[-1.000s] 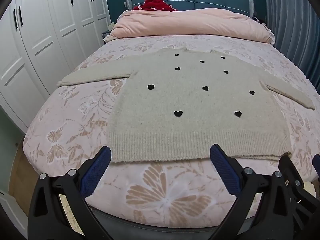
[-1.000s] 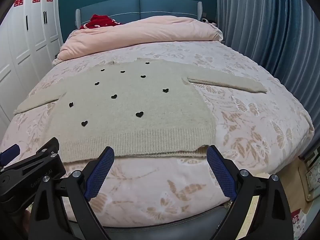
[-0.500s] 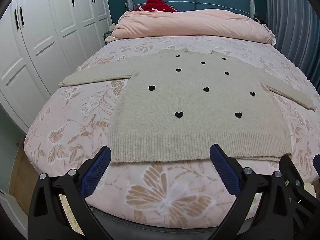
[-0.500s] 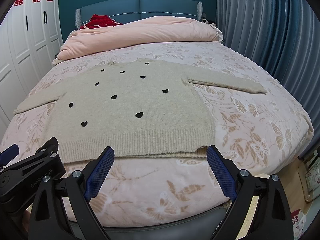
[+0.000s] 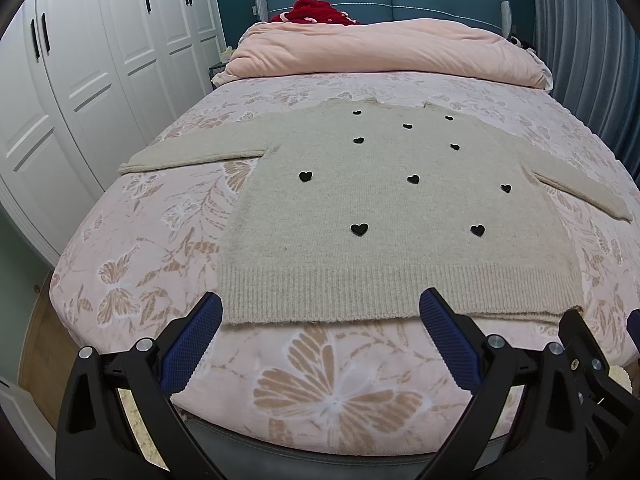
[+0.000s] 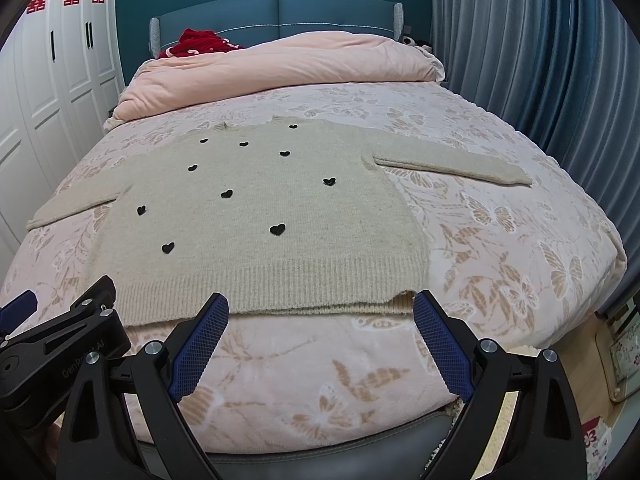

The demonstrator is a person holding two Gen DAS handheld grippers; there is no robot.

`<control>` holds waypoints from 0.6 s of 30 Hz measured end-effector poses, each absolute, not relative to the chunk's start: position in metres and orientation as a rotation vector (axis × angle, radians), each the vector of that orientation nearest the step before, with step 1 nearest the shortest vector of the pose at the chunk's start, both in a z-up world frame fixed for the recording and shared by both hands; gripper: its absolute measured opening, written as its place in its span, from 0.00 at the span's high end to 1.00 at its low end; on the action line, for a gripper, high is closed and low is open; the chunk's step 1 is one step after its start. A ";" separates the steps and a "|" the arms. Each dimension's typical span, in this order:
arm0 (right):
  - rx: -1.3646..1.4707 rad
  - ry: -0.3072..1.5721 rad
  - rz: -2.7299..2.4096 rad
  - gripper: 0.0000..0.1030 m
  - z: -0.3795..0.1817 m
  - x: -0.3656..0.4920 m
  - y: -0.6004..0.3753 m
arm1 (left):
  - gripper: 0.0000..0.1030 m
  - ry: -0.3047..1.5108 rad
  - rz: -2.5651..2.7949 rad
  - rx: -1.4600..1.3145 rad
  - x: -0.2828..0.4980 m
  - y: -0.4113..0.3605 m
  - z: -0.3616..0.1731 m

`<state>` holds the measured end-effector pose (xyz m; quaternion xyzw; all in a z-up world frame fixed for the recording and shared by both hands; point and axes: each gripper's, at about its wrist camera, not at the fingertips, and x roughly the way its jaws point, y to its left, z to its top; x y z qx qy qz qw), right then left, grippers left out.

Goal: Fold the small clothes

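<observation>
The beige sweater is lying flat, front up, on the floral bedspread, its ribbed hem turned toward both grippers and its collar toward the pink duvet. Its long axis, sleeve to sleeve, is running crosswise to the fingers. The left gripper is being held just short of the hem's left half, the right gripper just short of the hem's right corner; neither is touching fabric. Both pairs of jaws are being held wide apart, empty. The sleeve nearest each gripper is judged the likely first fold.
</observation>
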<state>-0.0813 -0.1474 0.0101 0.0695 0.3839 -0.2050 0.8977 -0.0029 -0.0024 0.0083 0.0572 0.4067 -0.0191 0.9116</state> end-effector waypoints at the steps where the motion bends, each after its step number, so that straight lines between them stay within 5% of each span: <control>1: 0.143 0.795 -0.425 0.11 0.011 -0.081 -0.147 | 0.06 0.839 -0.039 0.118 -0.003 -0.002 0.008; 18: 0.148 0.795 -0.427 0.11 0.012 -0.083 -0.149 | 0.06 0.836 -0.039 0.118 -0.004 -0.002 0.009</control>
